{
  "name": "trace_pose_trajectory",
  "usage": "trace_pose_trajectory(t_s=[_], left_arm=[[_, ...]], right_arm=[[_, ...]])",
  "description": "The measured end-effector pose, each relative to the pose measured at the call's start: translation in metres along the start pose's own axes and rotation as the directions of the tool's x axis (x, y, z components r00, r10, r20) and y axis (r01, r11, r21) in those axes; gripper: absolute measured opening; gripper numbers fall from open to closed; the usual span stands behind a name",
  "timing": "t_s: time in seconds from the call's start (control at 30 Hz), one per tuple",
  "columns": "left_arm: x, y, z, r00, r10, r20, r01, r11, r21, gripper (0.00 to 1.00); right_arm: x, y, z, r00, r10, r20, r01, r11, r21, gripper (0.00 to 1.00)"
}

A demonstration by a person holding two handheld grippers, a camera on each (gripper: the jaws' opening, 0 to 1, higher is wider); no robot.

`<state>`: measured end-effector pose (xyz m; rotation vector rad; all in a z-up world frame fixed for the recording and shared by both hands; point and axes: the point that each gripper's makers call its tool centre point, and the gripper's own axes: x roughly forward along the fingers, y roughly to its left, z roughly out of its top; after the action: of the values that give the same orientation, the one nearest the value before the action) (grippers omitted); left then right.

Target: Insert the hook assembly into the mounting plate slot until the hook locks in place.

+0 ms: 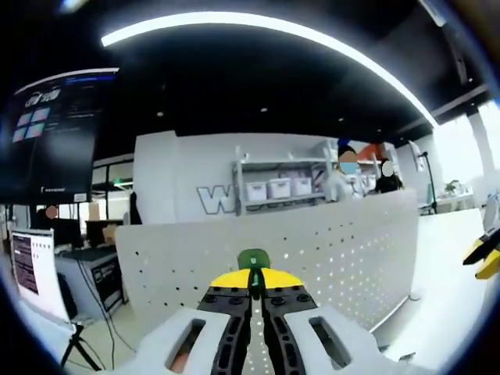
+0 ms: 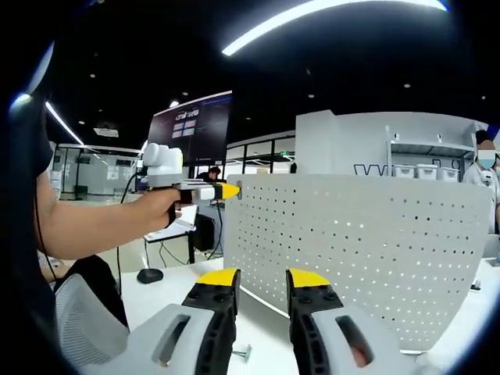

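**Left gripper holds the hook at the top of the pegboard; right gripper open in front of it**

Left gripper view: the left gripper has its yellow-tipped jaws closed together on a small green hook, which sticks up from between the tips. The hook sits right at the top edge of the white pegboard, the mounting plate, which stands upright and runs off to the right. Whether the hook already touches the plate or a slot cannot be told. Behind the pegboard are a shelf with white bins, people at a counter, and a dark screen at upper left. A monitor stands low on the left. At the right edge a bit of yellow and black, the right gripper, comes into view.

Right gripper view: the right gripper has its jaws apart with nothing between them, and points at the face of the pegboard, which stands on a white table. From the left, a person's hand holds the left gripper level, its yellow tip at the pegboard's upper left corner. The hook is too small to make out here. A dark screen hangs behind.
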<state>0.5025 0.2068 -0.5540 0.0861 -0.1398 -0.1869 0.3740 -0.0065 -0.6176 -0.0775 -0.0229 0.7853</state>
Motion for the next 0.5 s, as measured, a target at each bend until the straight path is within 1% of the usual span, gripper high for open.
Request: trace_pose_trajectory(t_s=[0.17,0.3,0.5], left_arm=[[0.015,0.002,-0.002,1.000,0.011,0.002,-0.011,1.000,-0.001,0.03],[0.024,0.003,0.000,1.000,0.022,0.010,-0.022,1.000,0.004,0.03],[0.039,0.003,-0.003,1.000,0.028,0.004,-0.028,1.000,0.009,0.03]], right_arm=[[0.000,-0.003,-0.002,1.000,-0.007,-0.003,0.007,1.000,0.003,0.22],[0.001,-0.005,-0.004,1.000,-0.009,-0.007,0.009,1.000,0.009,0.22],[0.001,-0.007,-0.007,1.000,-0.013,-0.015,0.013,1.000,0.014,0.22]])
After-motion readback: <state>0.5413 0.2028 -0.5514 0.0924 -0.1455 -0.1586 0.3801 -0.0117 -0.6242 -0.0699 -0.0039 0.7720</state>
